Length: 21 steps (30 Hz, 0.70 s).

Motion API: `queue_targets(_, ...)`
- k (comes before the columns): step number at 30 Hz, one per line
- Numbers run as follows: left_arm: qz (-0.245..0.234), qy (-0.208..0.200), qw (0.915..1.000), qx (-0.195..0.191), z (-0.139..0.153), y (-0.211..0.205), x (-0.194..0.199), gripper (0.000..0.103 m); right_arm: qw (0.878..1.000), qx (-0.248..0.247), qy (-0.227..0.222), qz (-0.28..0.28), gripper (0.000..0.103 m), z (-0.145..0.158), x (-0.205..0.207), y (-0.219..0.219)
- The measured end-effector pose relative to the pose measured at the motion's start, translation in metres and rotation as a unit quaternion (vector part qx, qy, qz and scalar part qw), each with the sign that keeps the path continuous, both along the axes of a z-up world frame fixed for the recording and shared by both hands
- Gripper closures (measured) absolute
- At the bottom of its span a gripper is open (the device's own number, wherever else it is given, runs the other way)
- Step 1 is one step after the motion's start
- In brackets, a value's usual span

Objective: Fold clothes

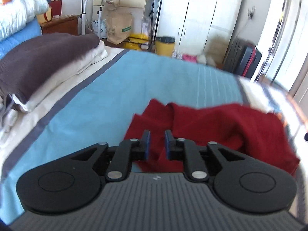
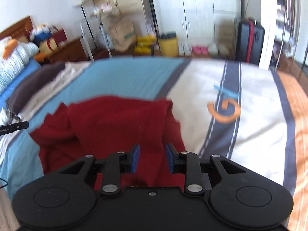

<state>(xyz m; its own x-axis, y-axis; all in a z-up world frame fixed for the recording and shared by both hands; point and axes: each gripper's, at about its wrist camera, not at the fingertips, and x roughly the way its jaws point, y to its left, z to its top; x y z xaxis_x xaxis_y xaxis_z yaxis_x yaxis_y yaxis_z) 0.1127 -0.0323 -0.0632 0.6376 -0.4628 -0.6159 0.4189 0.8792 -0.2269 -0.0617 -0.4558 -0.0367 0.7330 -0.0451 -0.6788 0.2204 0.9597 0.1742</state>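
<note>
Both tongs hang over the red garment (image 1: 221, 127), and neither has hold of it: your left gripper (image 1: 157, 144) has its blue pads (image 1: 147, 142) parted with only a narrow gap, red cloth showing behind that gap but not pinched, while your right gripper (image 2: 152, 158) stands somewhat wider, again with nothing between the jaws. The garment lies rumpled on the bed cover (image 1: 92, 104), mostly on its light blue band and reaching toward the cream part, one layer already thrown over another and the edges ragged, so the fold looks only partly made. You seem to be holding both tools just above the near edge, angled down, probably so each can pick a fresh corner; with the cloth bunched like this, choose an edge that is a single layer or you will drag the whole heap. Your left view gives you the folded brown blanket (image 1: 44, 61) on the cream bedding beside the garment and the deep crease running through the red cloth. Your right view gives what the left cannot: the far right edge of the garment lapping onto the cream panel, the orange emblem (image 2: 224, 111) well clear of it, and a tip of the left tool (image 2: 14, 127) at the frame's left border.
</note>
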Motion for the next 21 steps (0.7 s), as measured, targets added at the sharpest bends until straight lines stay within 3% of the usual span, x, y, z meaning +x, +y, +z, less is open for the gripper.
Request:
queue_targets(4,-0.015,0.037,0.9987,-0.031,-0.011,-0.001,0.011,0.073,0.999,-0.014,-0.010,0.044,0.065,0.001,0.008,0.014)
queue_targets(8,-0.039,0.058,0.9975,0.001,-0.028,-0.027,0.035,0.074,0.993,-0.048,0.041,0.098,0.064,-0.016,0.028,0.040)
queue_targets(12,-0.043,0.052,0.9977,0.002,-0.032,-0.042,0.034,0.072,0.982,-0.076,0.077,0.152,0.064,-0.033,0.050,0.066)
queue_targets(14,-0.045,0.051,0.9977,0.005,-0.033,-0.044,0.032,0.072,0.976,-0.081,0.106,0.172,0.049,-0.046,0.062,0.073)
queue_targets(15,-0.045,0.050,0.9977,0.010,-0.033,-0.043,0.030,0.071,0.974,-0.087,0.117,0.174,0.049,-0.051,0.065,0.076)
queue_targets(16,-0.044,0.050,0.9976,0.015,-0.032,-0.042,0.029,0.071,0.973,-0.092,0.122,0.174,0.052,-0.055,0.067,0.077)
queue_targets(18,-0.041,0.051,0.9977,0.018,-0.029,-0.038,0.026,0.071,0.976,-0.102,0.112,0.158,0.071,-0.053,0.066,0.076)
queue_targets(19,-0.039,0.052,0.9978,0.016,-0.027,-0.036,0.024,0.071,0.979,-0.094,0.111,0.141,0.099,-0.049,0.065,0.070)
queue_targets(21,-0.035,0.053,0.9979,0.009,-0.024,-0.032,0.021,0.071,0.988,-0.060,0.104,0.099,0.103,-0.038,0.059,0.053)
